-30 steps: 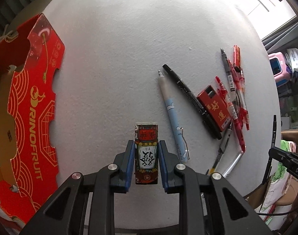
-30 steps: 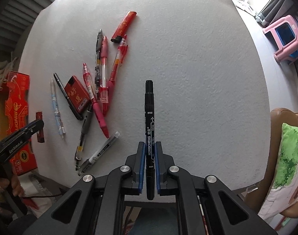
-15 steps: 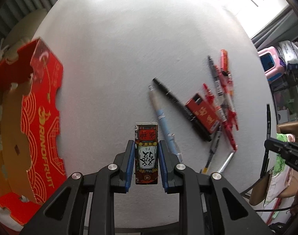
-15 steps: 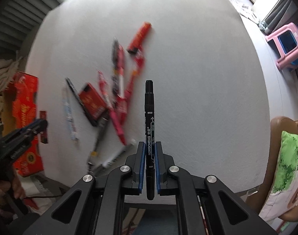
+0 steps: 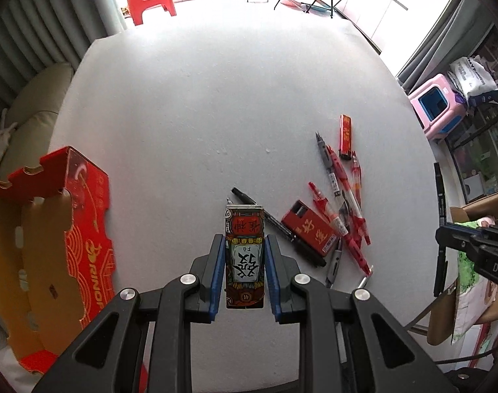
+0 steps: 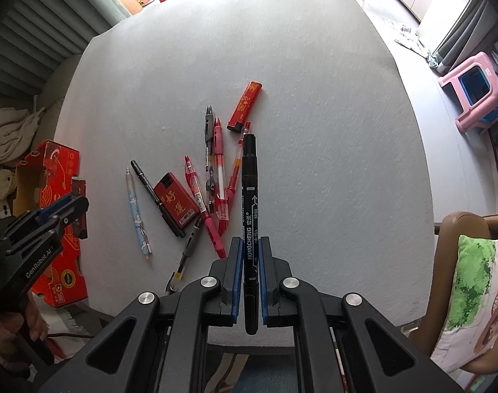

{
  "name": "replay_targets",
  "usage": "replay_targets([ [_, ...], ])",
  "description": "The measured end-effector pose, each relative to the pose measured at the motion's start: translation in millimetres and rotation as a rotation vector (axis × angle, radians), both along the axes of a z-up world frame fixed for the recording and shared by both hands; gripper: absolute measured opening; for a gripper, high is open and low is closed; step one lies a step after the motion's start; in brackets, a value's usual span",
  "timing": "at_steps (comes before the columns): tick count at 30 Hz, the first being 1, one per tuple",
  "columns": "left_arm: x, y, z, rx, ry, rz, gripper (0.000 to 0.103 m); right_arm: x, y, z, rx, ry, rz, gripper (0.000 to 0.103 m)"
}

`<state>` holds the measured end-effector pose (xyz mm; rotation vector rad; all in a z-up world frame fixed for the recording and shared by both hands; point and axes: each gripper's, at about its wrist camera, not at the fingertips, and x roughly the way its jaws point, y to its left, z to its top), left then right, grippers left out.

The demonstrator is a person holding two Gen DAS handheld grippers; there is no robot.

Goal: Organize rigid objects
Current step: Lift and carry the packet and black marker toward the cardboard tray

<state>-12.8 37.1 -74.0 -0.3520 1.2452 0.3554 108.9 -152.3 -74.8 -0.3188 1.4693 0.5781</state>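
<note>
The white table (image 5: 216,104) carries a red box (image 5: 85,229) at its left edge and a loose pile of pens (image 6: 213,177) near the middle. Both grippers hang above it, loaded. The left gripper (image 5: 245,271) is clamped on a printed lighter (image 5: 245,255); the right gripper (image 6: 250,268) is clamped on a black marker (image 6: 249,196). The step in hand appears to be carry-off. Next, each item needs a drop point, probably the box, though its interior is hard to read.
</note>
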Motion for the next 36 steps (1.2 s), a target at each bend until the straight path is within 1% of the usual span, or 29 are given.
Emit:
replay_targets([
  [12,-7.3,6.3,2.3,-0.001,-0.016,0.015,0.026,-7.3,10.1,5.1,-0.017,-0.011,0.03,0.01],
  [19,-16.5,20.8,14.4,0.002,-0.054,0.053,0.026,-11.6,29.7,13.1,-0.012,-0.026,0.072,0.01],
  [25,-36.7,49.2,24.6,0.01,-0.077,0.142,0.026,-20.8,67.6,20.3,0.01,-0.035,0.152,0.01],
  [28,-52.7,68.0,29.2,0.017,-0.084,0.206,0.026,-28.9,91.1,23.7,0.026,-0.034,0.204,0.01],
  [31,-67.9,83.7,32.2,0.029,-0.084,0.263,0.026,-41.5,122.8,29.2,0.051,-0.036,0.279,0.01],
  [36,-104.0,117.2,35.4,0.06,-0.061,0.397,0.026,-73.3,179.8,36.6,0.104,-0.014,0.413,0.01],
])
